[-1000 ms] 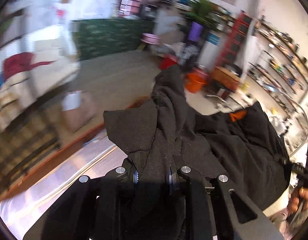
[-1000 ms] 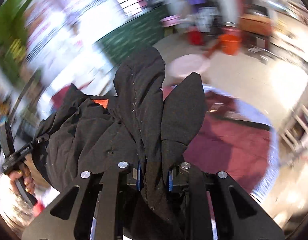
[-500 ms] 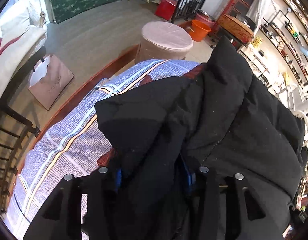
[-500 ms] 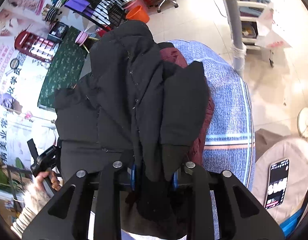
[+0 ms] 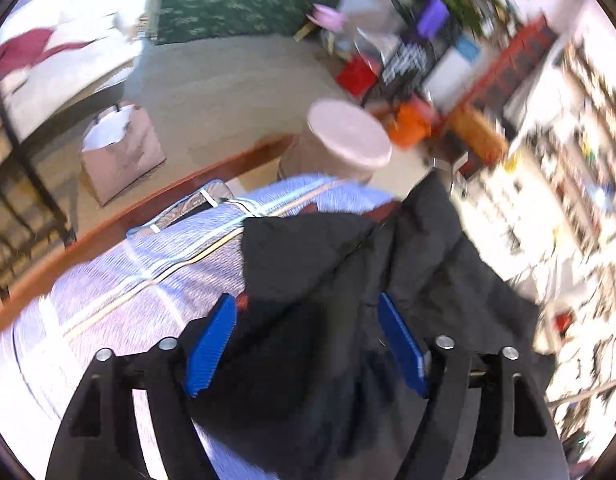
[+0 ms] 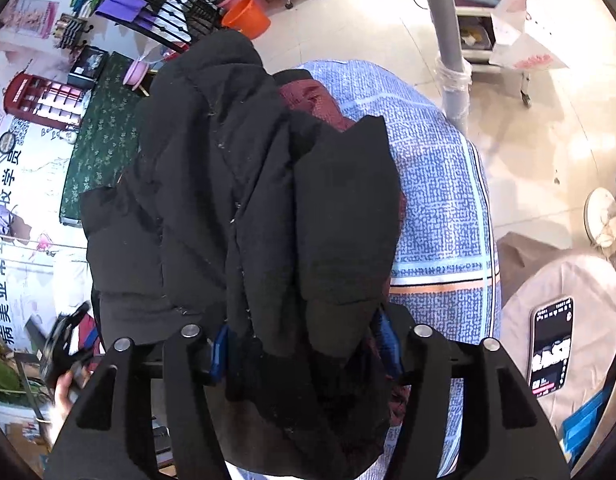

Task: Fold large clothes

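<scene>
Black coat (image 6: 243, 184) laid in a heap on the blue checked cover (image 6: 440, 184); left claw (image 5: 308, 340) and right claw (image 6: 303, 344) just opening, released, fabric loose between the jaws, to leave it for folding.

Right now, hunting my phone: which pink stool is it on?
The near stool in the right wrist view holds the phone; the far stool is bare on top.

Your right gripper (image 6: 303, 344) has just been opening, its jaws spread around the black padded jacket (image 6: 235, 184) heaped on the blue checked cover (image 6: 440, 200).
</scene>
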{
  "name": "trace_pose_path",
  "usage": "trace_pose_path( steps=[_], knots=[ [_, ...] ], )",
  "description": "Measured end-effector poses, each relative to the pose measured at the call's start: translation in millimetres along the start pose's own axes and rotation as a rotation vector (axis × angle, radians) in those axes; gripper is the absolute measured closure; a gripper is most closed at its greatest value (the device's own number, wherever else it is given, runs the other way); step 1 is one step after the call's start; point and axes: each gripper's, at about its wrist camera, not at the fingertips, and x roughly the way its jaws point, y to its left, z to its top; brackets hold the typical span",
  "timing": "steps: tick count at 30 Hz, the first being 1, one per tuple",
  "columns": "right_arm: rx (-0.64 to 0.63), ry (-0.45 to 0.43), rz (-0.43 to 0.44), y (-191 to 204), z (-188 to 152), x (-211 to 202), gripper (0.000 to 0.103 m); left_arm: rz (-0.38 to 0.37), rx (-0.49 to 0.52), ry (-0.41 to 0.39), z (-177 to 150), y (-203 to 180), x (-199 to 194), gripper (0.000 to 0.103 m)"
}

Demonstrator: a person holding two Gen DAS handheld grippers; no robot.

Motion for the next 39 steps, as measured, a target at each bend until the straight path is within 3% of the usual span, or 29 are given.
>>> trace_pose_path(
  steps=[2, 5, 11, 15, 20, 21, 22, 24, 29, 32, 39],
  knots=[
    [0.015, 0.010, -0.019, 1, 0, -1, 0.034, -0.009, -0.041, -0.023, -12, 3, -27, 0.025],
    [0.018, 0.019, -0.034, 3, 0, -1, 0.034, 0.052, -0.046, -0.014, -44, 3, -61, 0.018],
    [-0.061, 0.026, -0.121, 22, -1, -11, 0.034, 0.229, -0.019, 0.120, -111, -5, -93, 0.013],
    [-0.168, 0.033, -0.192, 39, -6, -21, 0.034, 0.281, -0.003, 0.160, -138, -16, -100, 0.013],
    [-0.308, -0.003, -0.256, 60, -20, -47, 0.034, 0.327, 0.210, 0.072, -147, -61, -122, 0.013],
    [-0.353, -0.019, -0.272, 66, -25, -54, 0.029, 0.334, 0.257, 0.048, -148, -71, -129, 0.012],
    [-0.392, -0.031, -0.284, 72, -30, -60, 0.016, 0.343, 0.291, 0.033, -149, -78, -134, 0.008],
    [-0.465, -0.054, -0.286, 83, -41, -72, 0.014, 0.343, 0.352, 0.005, -149, -97, -141, 0.006],
    [-0.654, -0.050, -0.283, 120, -71, -90, 0.013, 0.344, 0.448, -0.003, -155, -124, -151, 0.006],
    [-0.708, -0.012, -0.262, 138, -84, -92, 0.013, 0.353, 0.473, 0.018, -158, -133, -153, 0.006],
    [-0.832, -0.028, -0.278, 169, -110, -104, 0.013, 0.371, 0.513, 0.028, -159, -144, -154, 0.006]
  ],
)
